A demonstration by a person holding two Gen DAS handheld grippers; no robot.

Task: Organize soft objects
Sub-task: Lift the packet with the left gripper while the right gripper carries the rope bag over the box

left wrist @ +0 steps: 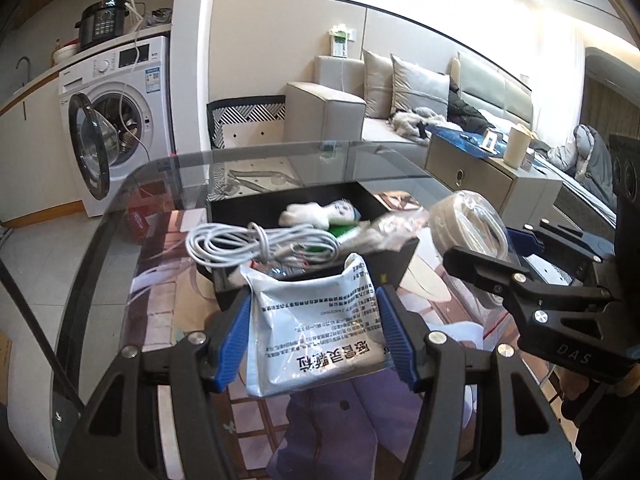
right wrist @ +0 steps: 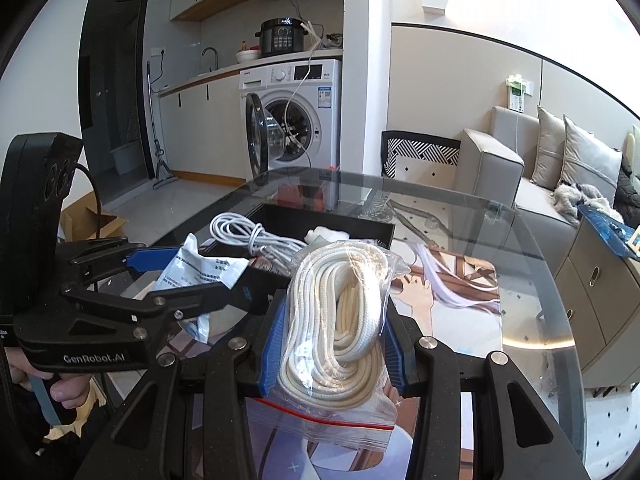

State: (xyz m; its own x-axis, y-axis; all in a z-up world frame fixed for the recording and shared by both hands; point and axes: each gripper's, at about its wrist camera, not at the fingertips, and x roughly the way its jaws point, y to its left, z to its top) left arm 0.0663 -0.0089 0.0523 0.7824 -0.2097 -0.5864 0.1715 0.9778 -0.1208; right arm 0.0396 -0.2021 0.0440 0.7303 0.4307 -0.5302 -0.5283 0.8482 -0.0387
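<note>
My left gripper (left wrist: 314, 320) is shut on a white plastic pouch (left wrist: 316, 328) with printed text, held just in front of the black box (left wrist: 360, 196); the pouch also shows in the right wrist view (right wrist: 200, 270). The box holds a coiled white cable (left wrist: 256, 246), a white and green soft toy (left wrist: 320, 216) and a crinkled clear wrapper (left wrist: 384, 232). My right gripper (right wrist: 332, 336) is shut on a clear zip bag of cream rope (right wrist: 340, 320), held above the glass table to the right of the box; this bag also shows in the left wrist view (left wrist: 468, 220).
The round glass table (left wrist: 168, 168) lies over a printed mat (right wrist: 448, 280). A washing machine (left wrist: 116, 120) with its door open stands behind on the left, a grey sofa (left wrist: 348, 108) and a low cabinet (left wrist: 492, 180) on the right.
</note>
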